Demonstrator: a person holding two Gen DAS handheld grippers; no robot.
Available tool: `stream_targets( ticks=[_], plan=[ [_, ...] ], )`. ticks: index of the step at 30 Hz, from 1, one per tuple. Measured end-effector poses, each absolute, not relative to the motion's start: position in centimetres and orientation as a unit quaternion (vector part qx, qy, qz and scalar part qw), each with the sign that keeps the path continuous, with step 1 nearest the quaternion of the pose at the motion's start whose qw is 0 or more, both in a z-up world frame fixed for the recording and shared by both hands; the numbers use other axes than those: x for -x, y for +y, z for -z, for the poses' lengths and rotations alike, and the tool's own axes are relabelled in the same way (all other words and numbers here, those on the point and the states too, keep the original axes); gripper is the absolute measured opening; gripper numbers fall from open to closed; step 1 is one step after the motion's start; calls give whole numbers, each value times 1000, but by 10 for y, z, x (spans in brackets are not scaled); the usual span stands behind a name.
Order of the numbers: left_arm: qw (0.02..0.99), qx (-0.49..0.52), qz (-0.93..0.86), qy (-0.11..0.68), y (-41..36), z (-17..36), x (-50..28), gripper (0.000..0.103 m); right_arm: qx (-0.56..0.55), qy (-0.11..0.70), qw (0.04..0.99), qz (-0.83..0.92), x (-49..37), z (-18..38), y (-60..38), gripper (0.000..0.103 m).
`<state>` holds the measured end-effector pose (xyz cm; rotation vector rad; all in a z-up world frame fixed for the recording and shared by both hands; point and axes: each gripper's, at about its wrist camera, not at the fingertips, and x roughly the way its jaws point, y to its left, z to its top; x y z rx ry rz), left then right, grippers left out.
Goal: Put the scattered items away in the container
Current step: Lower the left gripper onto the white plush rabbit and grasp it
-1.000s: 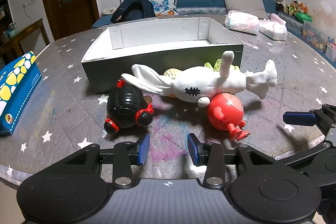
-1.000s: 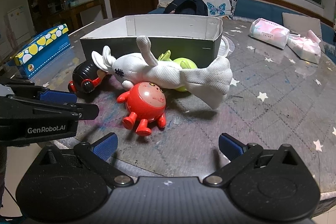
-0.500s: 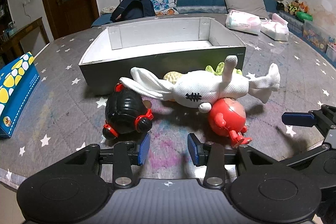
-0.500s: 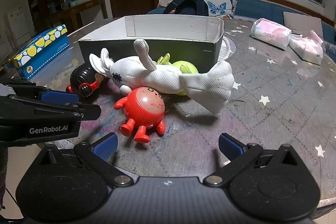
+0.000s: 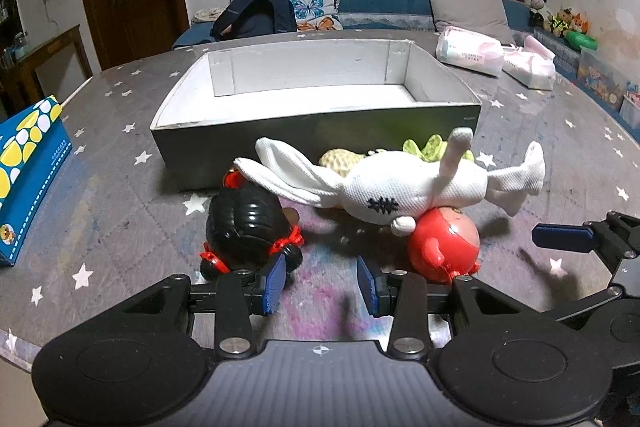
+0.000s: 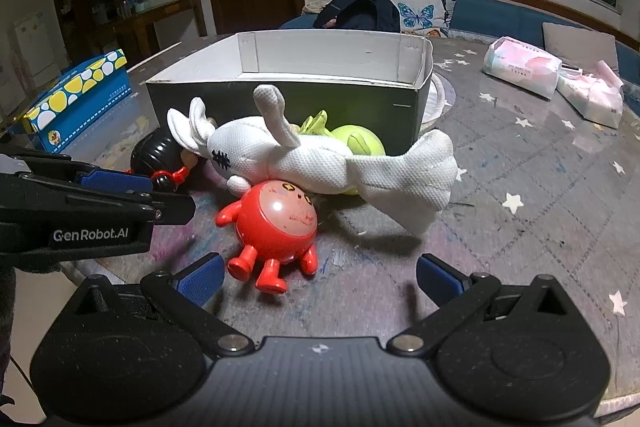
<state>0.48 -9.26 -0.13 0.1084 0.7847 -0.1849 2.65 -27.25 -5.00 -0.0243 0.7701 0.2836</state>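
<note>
An open grey box with a white inside point(image 5: 316, 131) stands mid-table. In front of it lies a white plush rabbit point(image 5: 400, 187) across a red round toy point(image 5: 444, 239), a green toy point(image 5: 432, 147) and a beige toy point(image 5: 340, 161). A black round toy with red trim point(image 5: 248, 223) sits at the rabbit's ears. My left gripper point(image 5: 320, 283) is open and holds nothing, its left pad beside the black toy. My right gripper point(image 6: 320, 279) is open wide, low over the table, with the red toy point(image 6: 280, 219) just ahead of its left finger. The rabbit point(image 6: 320, 163) lies beyond it.
A blue and yellow carton point(image 5: 28, 163) sits at the table's left edge. Two tissue packs point(image 5: 468, 53) lie at the far right. A white dish point(image 6: 438, 99) peeks out behind the box. The near table edge runs under both grippers. A sofa stands behind.
Both grippers have moved forward toward the toys, which now show larger and nearer. The gaps between their fingers look unchanged. The toys have not shifted.
</note>
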Motion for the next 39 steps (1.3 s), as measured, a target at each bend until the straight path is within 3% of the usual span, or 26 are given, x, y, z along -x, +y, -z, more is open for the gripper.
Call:
stream_targets(
  ticks=[16,39],
  plan=[
    [922,-9,124,366,-78,-16,-18,42,-8,351,924,-151,-39,34,-281,102],
    [886,141,195,396,-43,-20,-61,42,-73,356,919,-152,-73,38,-305,85]
  ],
)
